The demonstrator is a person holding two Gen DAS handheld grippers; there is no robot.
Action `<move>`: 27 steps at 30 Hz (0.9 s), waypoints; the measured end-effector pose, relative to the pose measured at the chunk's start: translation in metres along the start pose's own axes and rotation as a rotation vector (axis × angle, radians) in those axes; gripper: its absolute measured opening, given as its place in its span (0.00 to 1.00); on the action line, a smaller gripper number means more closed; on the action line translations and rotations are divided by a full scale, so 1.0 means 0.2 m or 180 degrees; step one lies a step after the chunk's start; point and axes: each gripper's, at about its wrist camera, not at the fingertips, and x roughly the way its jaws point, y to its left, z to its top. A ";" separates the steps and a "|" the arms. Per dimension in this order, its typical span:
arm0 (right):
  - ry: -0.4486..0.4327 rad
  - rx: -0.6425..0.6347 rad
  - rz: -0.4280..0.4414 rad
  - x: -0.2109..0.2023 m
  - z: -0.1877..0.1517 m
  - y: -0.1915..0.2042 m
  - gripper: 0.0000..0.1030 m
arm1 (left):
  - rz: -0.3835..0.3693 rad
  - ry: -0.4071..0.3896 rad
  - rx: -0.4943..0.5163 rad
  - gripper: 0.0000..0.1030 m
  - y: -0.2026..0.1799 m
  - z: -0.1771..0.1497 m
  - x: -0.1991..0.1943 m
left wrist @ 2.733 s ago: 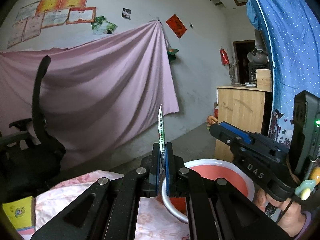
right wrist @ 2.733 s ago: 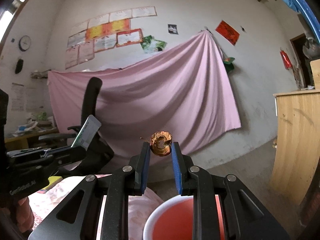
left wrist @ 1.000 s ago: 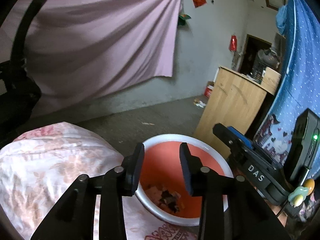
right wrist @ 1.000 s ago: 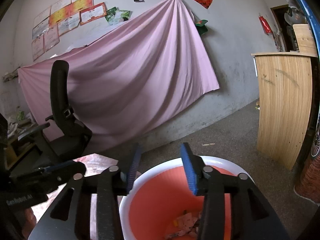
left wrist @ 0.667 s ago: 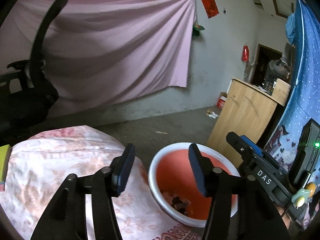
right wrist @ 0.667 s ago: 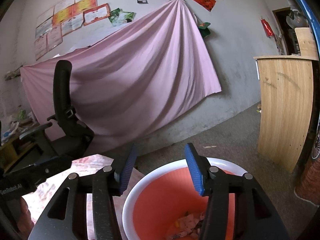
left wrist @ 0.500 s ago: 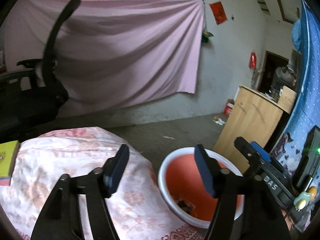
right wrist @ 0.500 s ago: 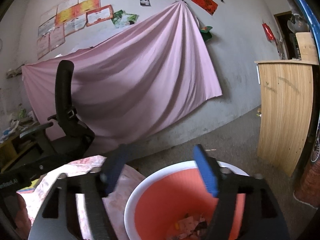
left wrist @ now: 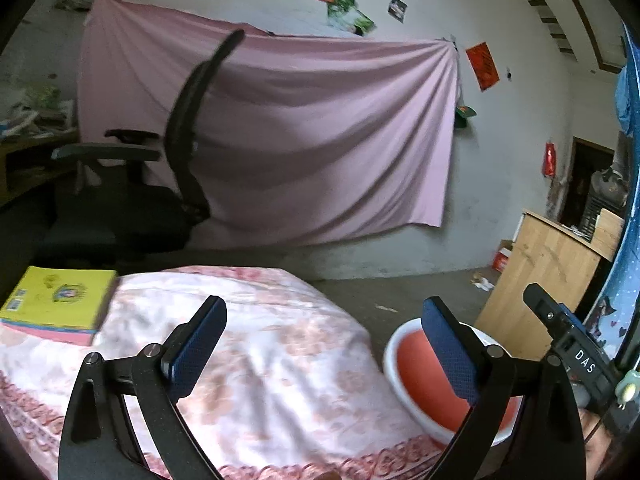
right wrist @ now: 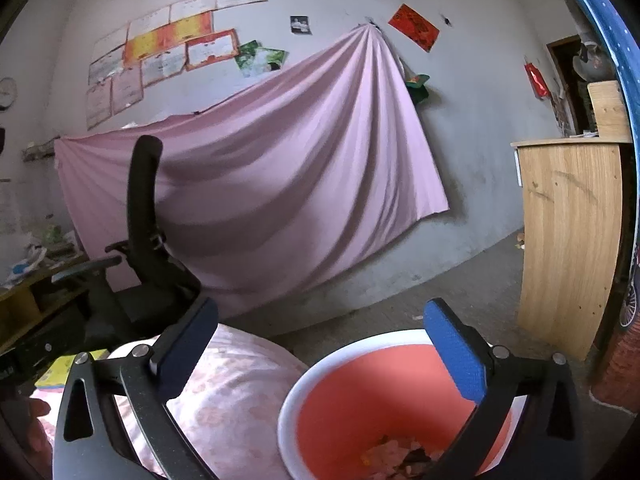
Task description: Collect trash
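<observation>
Both claws, left (left wrist: 324,344) and right (right wrist: 320,344), gape empty, bin (right wrist: 320,364) under the right one; swing left low across the cloth (left wrist: 256,360) seeking scraps.

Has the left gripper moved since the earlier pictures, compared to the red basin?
Yes. The left gripper has swung left: the basin, earlier between its fingers, now lies behind the right finger, and the yellow book shows on the table.
</observation>
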 end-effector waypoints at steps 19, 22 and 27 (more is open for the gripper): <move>-0.0299 -0.0454 0.0266 -0.43 -0.19 0.36 1.00 | 0.0457 -0.0295 -0.0027 0.98 0.26 -0.27 -0.51; -0.0335 -0.0477 0.0277 -0.48 -0.22 0.38 1.00 | 0.0511 -0.0321 -0.0029 0.98 0.29 -0.32 -0.58; -0.0361 -0.0504 0.0279 -0.54 -0.26 0.42 1.00 | 0.0565 -0.0351 -0.0036 0.98 0.32 -0.37 -0.66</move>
